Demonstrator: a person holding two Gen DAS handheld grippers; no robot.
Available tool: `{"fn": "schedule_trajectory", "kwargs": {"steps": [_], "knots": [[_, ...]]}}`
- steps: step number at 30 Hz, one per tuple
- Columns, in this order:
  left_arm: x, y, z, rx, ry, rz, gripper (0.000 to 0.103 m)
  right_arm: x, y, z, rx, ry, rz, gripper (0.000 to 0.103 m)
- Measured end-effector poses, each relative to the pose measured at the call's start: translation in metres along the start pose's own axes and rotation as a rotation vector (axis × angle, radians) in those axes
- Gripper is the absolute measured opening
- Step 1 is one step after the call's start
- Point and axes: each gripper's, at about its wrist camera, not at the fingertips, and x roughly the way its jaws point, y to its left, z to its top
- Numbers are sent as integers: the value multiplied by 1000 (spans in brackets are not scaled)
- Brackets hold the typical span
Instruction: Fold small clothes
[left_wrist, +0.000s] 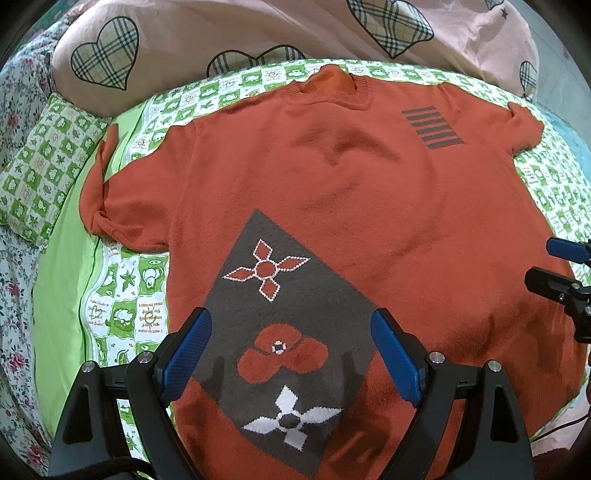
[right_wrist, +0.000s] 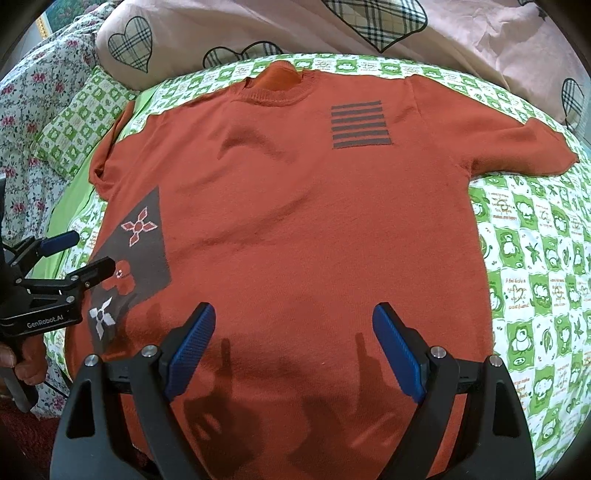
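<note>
Nothing of the folding looks begun: the one rust-orange knitted short-sleeved sweater (left_wrist: 332, 206) lies spread face up and flat on the bed, collar toward the pillows and hem toward the two claws, both sleeves out to the sides and no crease laid in it. By my judgement every fold is still to come, sleeves in first and then the body over

Counting from left to right. At the far left there is one white quilt with small red flowers (left_wrist: 14, 295), then one small pillow in green and white checks (left_wrist: 48, 166) lying on a plain lime-green sheet (left_wrist: 59, 280). Under the sweater is one green-and-white checked bedcover printed with cartoon figures (right_wrist: 535, 266). Across the top runs one pale pink duvet with plaid hearts (left_wrist: 229, 33)

On the sweater itself: one left-hand sleeve (left_wrist: 99, 192), bunched and partly rolled, one ribbed collar (left_wrist: 332, 92), one block of six grey stripes (right_wrist: 361, 124) on the chest, one grey diamond panel (left_wrist: 280, 332) near the hem carrying three flower motifs, and one right-hand sleeve (right_wrist: 517, 147) lying flatter

There are two claws. The left claw (left_wrist: 291, 354) hovers spread wide over the grey panel, blue pads apart, gripping nothing. The right claw (right_wrist: 295, 354) hangs likewise parted above the plain orange hem, empty, its shadow falling on the knit. Whether either one touches the cloth I cannot tell
</note>
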Motion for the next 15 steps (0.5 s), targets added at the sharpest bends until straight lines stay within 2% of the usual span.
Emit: {"fn": "schedule_trajectory", "kwargs": {"steps": [6,9,12,15], "knots": [[6,6,8,-45,6,-33,90,1,-14,7,16,-11,-3,87],[9,10,14,-70,-19,-46,90,-1,-25,12,32,-18,-8,87],[14,14,20,-83,6,-35,90,-2,-47,23,78,-2,5,87],[21,19,29,-104,29,-29,90,-7,-78,35,120,-27,-26,87]]}}
